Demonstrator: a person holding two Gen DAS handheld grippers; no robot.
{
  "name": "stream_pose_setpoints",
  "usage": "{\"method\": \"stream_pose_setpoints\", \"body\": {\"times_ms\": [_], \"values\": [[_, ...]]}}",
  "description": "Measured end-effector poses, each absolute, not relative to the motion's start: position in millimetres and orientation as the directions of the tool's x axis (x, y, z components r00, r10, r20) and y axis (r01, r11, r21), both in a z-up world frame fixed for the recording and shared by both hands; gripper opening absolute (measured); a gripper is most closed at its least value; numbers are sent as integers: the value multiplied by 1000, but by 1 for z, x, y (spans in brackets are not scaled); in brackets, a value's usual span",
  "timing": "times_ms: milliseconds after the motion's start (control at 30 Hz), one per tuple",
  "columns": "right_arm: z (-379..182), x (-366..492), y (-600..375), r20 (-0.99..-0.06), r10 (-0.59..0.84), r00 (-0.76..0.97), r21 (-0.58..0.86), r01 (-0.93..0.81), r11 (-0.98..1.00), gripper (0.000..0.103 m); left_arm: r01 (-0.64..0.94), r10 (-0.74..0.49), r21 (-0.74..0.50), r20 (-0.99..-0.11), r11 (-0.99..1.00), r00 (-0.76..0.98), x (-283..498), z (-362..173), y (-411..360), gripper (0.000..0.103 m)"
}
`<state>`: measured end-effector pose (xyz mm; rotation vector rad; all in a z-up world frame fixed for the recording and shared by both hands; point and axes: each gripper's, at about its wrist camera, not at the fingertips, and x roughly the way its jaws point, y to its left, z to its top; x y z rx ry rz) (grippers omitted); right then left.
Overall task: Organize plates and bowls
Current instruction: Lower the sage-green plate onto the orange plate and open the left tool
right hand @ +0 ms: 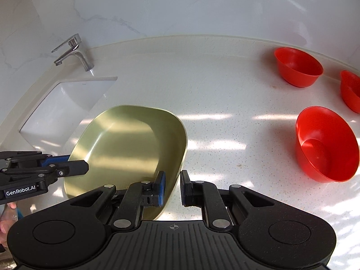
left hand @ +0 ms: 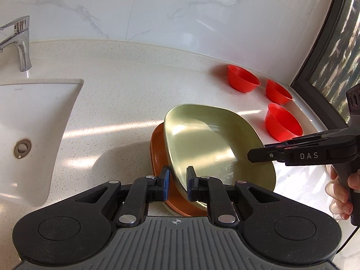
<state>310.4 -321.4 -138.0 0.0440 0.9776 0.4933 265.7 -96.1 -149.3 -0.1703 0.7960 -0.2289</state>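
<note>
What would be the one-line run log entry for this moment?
left gripper: shut on green plate rim | right gripper: shut on opposite rim | orange plate: beneath | red bowls: three, apart on counter

The upper plate [left hand: 209, 139] lies over a lower plate [left hand: 158, 148], sink [left hand: 33, 103] left, three bowls [left hand: 243, 78] right.

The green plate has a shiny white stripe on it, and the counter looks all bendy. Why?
Left wrist view: sunlight glares in a bright band across the green plate and stripes the counter. Right wrist view: a softer band on the plate, dappled patches by the red bowl. Both views: the fisheye lens bends the counter's back edge.
</note>
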Motion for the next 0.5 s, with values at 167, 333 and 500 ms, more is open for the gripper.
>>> {"method": "stream_pose_setpoints", "body": {"times_ms": [167, 333, 500], "values": [[-141, 308, -317, -789, 413, 456, 239, -391, 889, 13, 126, -271, -254, -686, 959, 675, 257, -151, -90, 16], [-141, 309, -314, -792, 404, 458, 218, -407, 887, 14, 132, -274, -254, -683, 958, 677, 254, -149, -90, 16], [-142, 309, -313, -791, 403, 460, 216, -406, 888, 14, 139, -283, -259, -679, 956, 677, 252, -149, -89, 16]]}}
